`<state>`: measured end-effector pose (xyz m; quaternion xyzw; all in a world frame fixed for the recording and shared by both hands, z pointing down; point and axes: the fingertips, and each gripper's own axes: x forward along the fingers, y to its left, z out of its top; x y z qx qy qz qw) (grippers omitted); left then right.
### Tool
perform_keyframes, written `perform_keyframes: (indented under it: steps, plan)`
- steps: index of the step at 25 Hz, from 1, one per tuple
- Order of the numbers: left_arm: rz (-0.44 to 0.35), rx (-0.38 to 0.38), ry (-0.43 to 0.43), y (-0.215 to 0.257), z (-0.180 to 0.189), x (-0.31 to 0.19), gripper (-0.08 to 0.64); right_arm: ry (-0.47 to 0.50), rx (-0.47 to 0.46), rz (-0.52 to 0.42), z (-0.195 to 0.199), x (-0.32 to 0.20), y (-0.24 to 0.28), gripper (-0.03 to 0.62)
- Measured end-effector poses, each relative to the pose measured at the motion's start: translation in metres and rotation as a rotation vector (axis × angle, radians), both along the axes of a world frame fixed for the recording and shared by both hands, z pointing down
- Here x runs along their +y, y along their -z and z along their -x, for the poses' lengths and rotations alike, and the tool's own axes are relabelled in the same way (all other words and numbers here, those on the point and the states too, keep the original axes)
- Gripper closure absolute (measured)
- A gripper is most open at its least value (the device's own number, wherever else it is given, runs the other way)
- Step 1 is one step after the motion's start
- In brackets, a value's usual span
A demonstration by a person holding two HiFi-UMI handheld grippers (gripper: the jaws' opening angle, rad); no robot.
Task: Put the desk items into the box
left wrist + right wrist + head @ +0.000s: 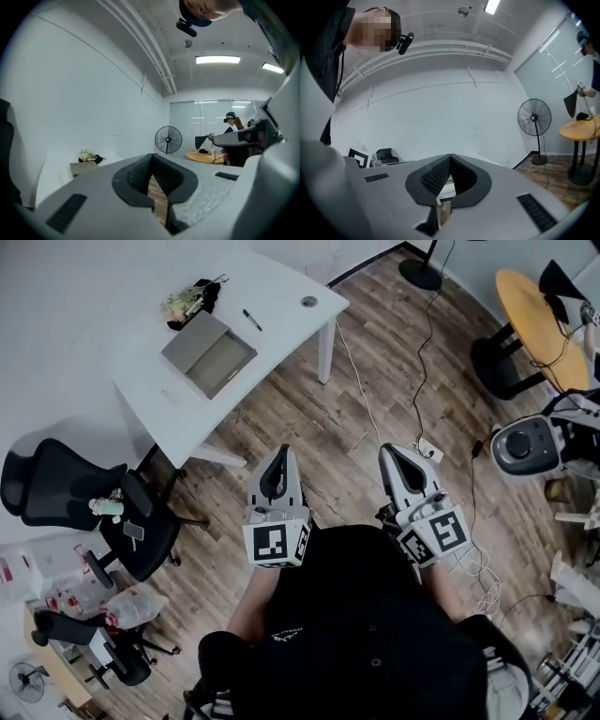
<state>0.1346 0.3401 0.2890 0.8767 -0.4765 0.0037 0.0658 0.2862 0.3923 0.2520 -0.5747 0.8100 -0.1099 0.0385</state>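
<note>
Closest in the head view are the two grippers, held side by side just ahead of the person's dark-clad torso, over the wooden floor. The left gripper (pixel 281 452) has its jaws pressed together at the tips; its own view shows the left gripper (pixel 151 157) with only a sliver of floor below the meeting point and nothing pinched. The right gripper (pixel 395 452) is likewise closed, and its own view shows the right gripper (pixel 450 157) with the ribbed pads meeting and nothing between them.

The desk (pixel 272 296) stands well apart from both grippers, beyond the left one and to its left. The box (pixel 208 354), flat and grey-brown, lies near the middle of the desk. A pen (pixel 252 320) lies beside it, toward the desk corner nearest the right gripper. A small round thing (pixel 308 302) sits close to that same corner. A bunch of greenery (pixel 187 301) with something dark rests just behind the box, by the desk's far edge. From the left gripper view, the box (pixel 83 168) shows low at the left, far beyond the jaws.

A black office chair (pixel 66 493) stands off the desk's near corner.
</note>
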Motion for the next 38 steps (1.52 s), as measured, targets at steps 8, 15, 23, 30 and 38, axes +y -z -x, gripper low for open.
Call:
perform_keyframes:
  steps: [8,15,23,30,38]
  plan:
    - [0.012,0.004,-0.113,-0.001,0.016,-0.111,0.552,-0.073,0.027,0.031,0.03,-0.108,-0.001,0.594]
    - [-0.032,0.007,-0.138,0.011,0.054,-0.209,0.552,-0.104,0.04,0.061,0.065,-0.192,-0.008,0.594]
    - [-0.015,0.028,-0.085,0.0,0.112,-0.27,0.552,-0.104,0.08,0.101,0.104,-0.269,-0.018,0.592]
    - [0.017,0.024,-0.003,-0.016,0.148,-0.297,0.552,-0.105,0.075,0.152,0.109,-0.31,-0.029,0.592]
    - [0.022,0.019,0.106,-0.017,0.175,-0.326,0.552,-0.018,0.081,0.152,0.119,-0.37,-0.033,0.592]
